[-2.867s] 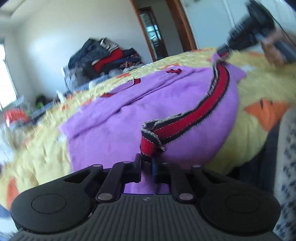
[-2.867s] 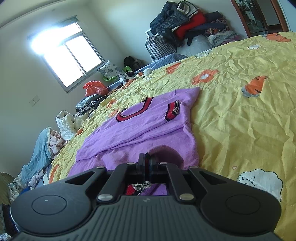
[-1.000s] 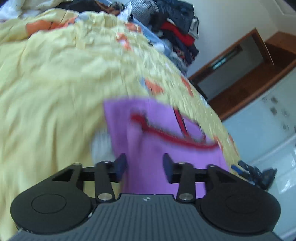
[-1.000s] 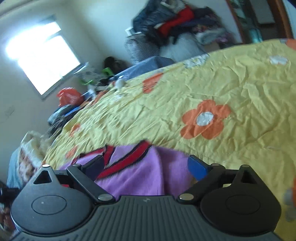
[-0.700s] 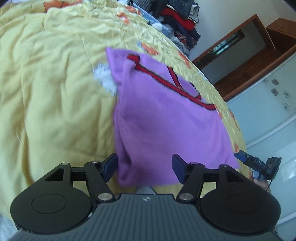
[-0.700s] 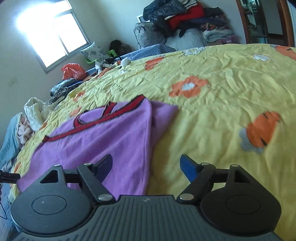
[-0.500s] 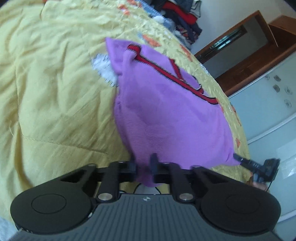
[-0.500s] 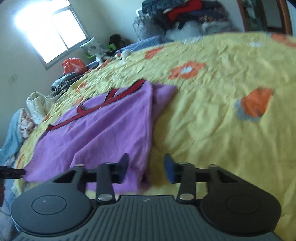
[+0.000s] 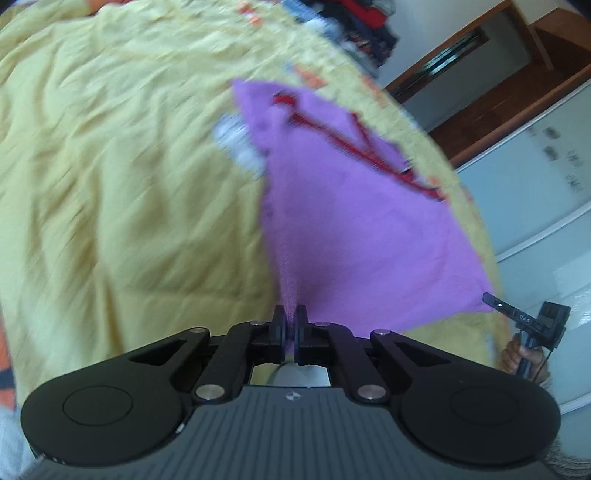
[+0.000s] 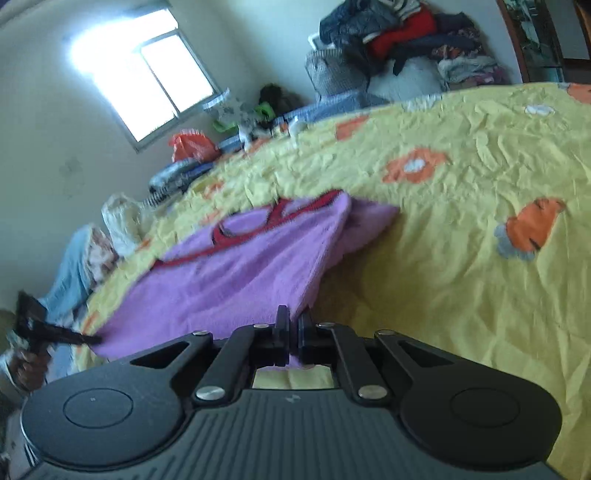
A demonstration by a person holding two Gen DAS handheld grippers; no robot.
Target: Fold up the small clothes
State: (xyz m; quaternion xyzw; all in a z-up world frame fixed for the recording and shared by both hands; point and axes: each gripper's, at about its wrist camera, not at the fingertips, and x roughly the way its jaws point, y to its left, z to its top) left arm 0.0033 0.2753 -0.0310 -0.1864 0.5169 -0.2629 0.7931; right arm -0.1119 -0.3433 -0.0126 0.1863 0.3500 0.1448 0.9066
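A heap of dark and red clothes is piled against the far wall, a bright window is set to its left, and bags and bedding are strewn along the bed's far edge. A wooden doorway and a pale wardrobe are seen beyond the bed's other side. A crumpled yellow bedspread, printed with orange flowers, is spread over the bed. The purple sweater, fleecy and edged with red trim, is laid folded near the bed's near edge, its two near corners lifted. One corner is pinched by the left gripper, its fingers pressed together on the cloth; the other is nipped by the right gripper, likewise clamped. Each tool is held low over the bedspread, pointed along the sweater, and each appears in the other's view with the holding hand wrapped around its handle. Motion blur is spread across the left view.
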